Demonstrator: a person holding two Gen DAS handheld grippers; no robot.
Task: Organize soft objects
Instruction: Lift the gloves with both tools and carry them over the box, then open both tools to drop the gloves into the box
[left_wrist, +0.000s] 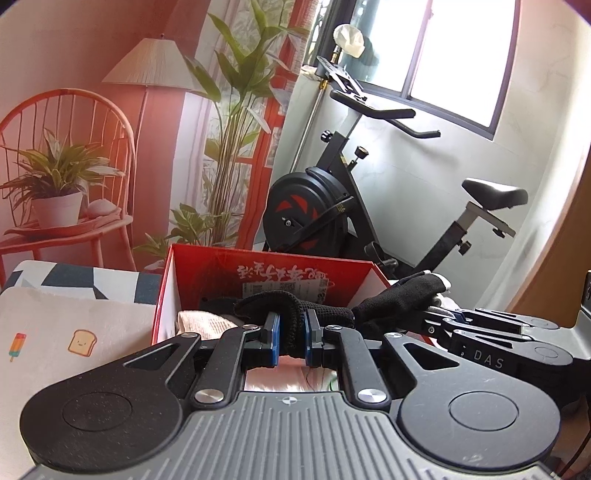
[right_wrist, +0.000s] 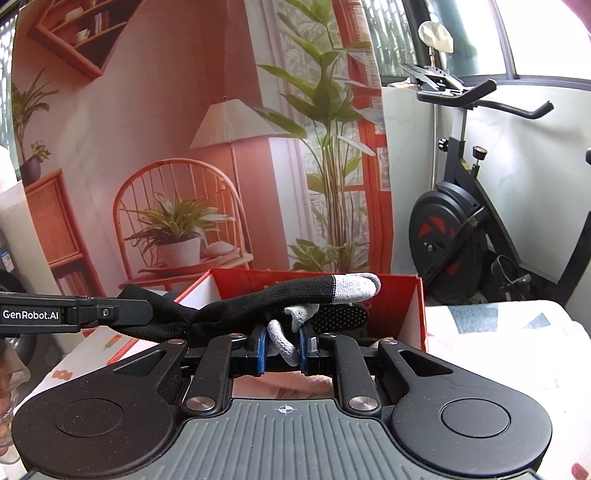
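Behind the work surface hangs a printed backdrop (left_wrist: 110, 110) of a coral room with a wicker chair, a floor lamp and tall leafy plants; to its right stands a black exercise bike (left_wrist: 332, 192) under a bright window (left_wrist: 461, 55).

On the left of the left wrist view lies a pale cloth (left_wrist: 66, 332) printed with an ice lolly and a slice of toast, over a navy and white patterned cover (left_wrist: 92, 280). Just right of it sits an open red box (left_wrist: 266, 273) with white inner walls; a cream knitted item (left_wrist: 203, 321) lies in its near left corner.

A black glove (left_wrist: 291, 314) with grey fingertips is stretched above the near edge of the box, between the two claws. The left gripper (left_wrist: 291, 332) is clamped on its black cuff end, blue pads pressing the fabric from both sides. Further right, the right gripper (right_wrist: 282, 345) is closed on a grey fingertip of the same glove, while another grey-tipped finger juts out over the box. The glove's dotted palm hangs in front of the far red wall.

At the far right of the right wrist view, a white cloth with pale blue shapes (right_wrist: 498, 332) covers the surface beside the box.
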